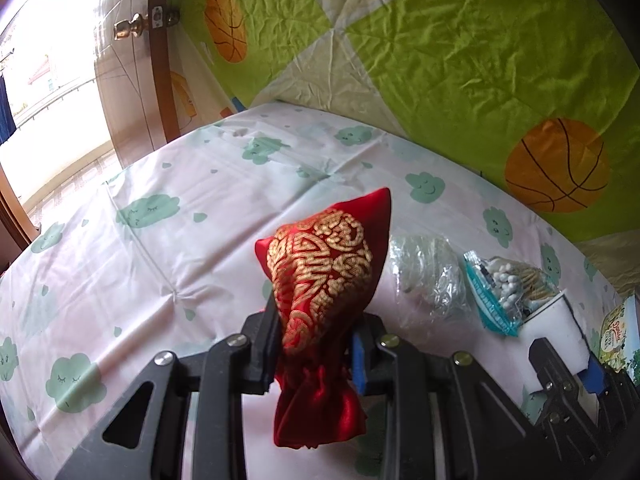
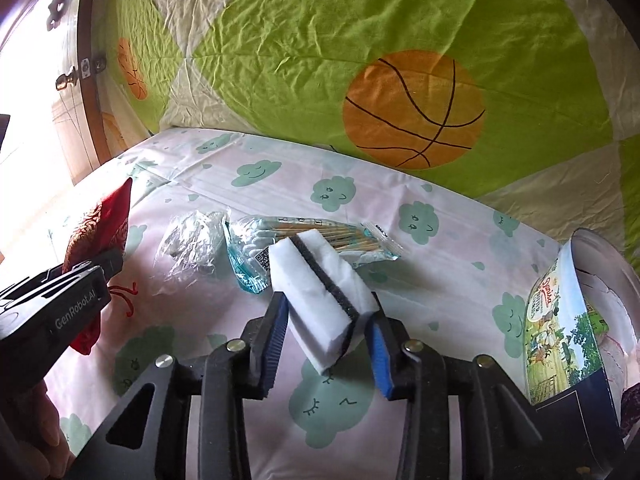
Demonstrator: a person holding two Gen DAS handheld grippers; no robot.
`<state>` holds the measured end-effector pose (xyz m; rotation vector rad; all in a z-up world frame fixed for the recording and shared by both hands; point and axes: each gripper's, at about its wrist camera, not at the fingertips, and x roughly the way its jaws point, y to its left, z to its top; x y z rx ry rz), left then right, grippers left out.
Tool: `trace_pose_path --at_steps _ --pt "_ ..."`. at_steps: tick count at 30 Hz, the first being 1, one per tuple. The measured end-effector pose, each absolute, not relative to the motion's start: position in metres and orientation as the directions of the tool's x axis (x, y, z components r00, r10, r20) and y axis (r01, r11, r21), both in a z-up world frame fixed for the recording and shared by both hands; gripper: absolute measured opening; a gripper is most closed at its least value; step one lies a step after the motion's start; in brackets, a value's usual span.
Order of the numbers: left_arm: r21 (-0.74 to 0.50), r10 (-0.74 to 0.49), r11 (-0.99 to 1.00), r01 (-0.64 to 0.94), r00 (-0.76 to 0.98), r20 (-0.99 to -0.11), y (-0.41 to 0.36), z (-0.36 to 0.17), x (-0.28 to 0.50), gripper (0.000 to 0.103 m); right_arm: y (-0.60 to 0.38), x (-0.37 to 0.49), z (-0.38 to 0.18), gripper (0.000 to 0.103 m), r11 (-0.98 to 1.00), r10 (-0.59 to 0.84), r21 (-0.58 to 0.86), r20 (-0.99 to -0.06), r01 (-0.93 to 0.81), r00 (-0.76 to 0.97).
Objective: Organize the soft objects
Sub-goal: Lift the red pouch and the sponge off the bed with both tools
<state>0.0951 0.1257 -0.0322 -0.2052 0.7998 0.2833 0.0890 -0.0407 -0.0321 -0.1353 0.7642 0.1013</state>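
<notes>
Beyond the sponge (image 2: 324,304), bare tablecloth (image 2: 440,240).

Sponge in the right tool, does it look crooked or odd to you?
Yes. The sponge sits skewed between the right tool's pads, its dark stripe running diagonally and one corner poking down past them. Otherwise it looks undamaged.

Table (image 2: 460,240) w/ pale pink cloud-print cloth, its far edge against a wrinkled green & cream sheet (image 2: 304,40) w/ orange basketball prints, wooden-framed glass door (image 1: 160,92) w/ brass knob (image 1: 130,30) past left edge, strong daylight thru it.
</notes>
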Motion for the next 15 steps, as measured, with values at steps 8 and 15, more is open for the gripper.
trace_pose_path --at_steps 8,15 --pt "-0.079 0.164 0.941 -0.328 0.65 -0.742 0.127 -0.036 0.098 0.027 -0.029 0.07 -0.022 0.037 0.976 0.046 -0.141 -0.613 -0.166 0.788" --pt "-0.078 0.165 0.94 -0.331 0.644 -0.747 0.127 -0.037 0.099 0.027 -0.025 0.057 -0.018 0.037 0.969 0.107 -0.117 -0.591 -0.216 0.8"
